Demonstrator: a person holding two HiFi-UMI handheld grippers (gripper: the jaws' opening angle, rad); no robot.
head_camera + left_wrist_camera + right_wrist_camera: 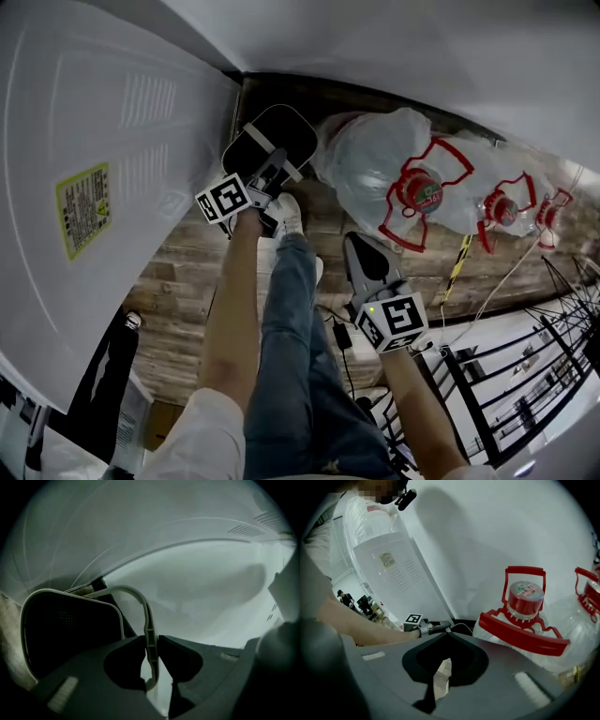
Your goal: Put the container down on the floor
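Note:
The container [275,137] is a black bin with a white rim and a thin white handle [148,630]. In the head view it sits low in the corner between the white appliance and the wall, over the wooden floor [187,281]; I cannot tell if it touches. My left gripper [266,180] is shut on the handle, which runs up between the jaws in the left gripper view, with the bin's dark body [70,634] to the left. My right gripper [360,251] hangs above the floor to the right of the leg, shut with nothing in it [446,638].
A tall white appliance [103,187] fills the left. Large clear water bottles with red caps and handles [403,183] [525,602] lie against the wall at right. A black wire rack [525,375] and cables [342,333] are at lower right. The person's leg and shoe [287,214] stand between the grippers.

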